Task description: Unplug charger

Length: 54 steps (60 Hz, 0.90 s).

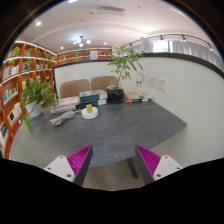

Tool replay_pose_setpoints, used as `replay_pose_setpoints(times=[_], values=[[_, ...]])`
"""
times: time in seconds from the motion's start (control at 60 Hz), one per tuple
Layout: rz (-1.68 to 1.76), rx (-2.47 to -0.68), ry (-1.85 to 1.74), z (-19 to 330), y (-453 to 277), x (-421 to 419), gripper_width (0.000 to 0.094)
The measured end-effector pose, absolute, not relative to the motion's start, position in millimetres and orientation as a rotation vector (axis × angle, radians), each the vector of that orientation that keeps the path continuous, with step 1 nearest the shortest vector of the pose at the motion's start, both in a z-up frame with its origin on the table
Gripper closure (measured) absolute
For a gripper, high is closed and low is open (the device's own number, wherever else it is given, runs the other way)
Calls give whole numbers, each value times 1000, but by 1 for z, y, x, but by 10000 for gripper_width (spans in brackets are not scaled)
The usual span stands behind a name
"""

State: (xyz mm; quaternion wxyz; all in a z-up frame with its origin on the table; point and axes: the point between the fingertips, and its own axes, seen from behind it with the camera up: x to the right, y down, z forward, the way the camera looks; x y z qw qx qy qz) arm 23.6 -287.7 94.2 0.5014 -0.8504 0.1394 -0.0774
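My gripper is open and empty, its two magenta pads wide apart, held above the near edge of a grey table. Far beyond the fingers, at the table's far side, lie white cables and a white strip-like thing that may be a power strip. I cannot pick out a charger or plug at this distance. A white wall socket plate sits on the wall beyond the right finger.
A potted plant stands at the table's far left, another plant at the back. A yellow-and-white round object, a white box and a dark device sit on the far side. Two chairs and red bookshelves lie behind.
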Motion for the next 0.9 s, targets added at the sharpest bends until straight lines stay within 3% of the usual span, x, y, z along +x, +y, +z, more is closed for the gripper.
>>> replay_pose_setpoints(times=[0.083, 0.183, 0.483, 0.6, 0.75, 0.817, 0.833, 0.85, 0.9], values=[[-151, -2089, 286, 88, -282, 12, 85], [-97, -2109, 232, 63, -225, -11, 81], [-43, -2112, 73, 46, -63, -19, 90], [-6, -2062, 55, 51, 6, -17, 259], [-3, -2080, 6, 35, 67, -16, 409], [36, -2119, -3, 23, 78, -20, 591], [19, -2105, -7, 25, 81, -16, 572], [3, -2098, -16, 27, 83, -13, 732], [23, -2094, -30, 26, 84, -16, 758]])
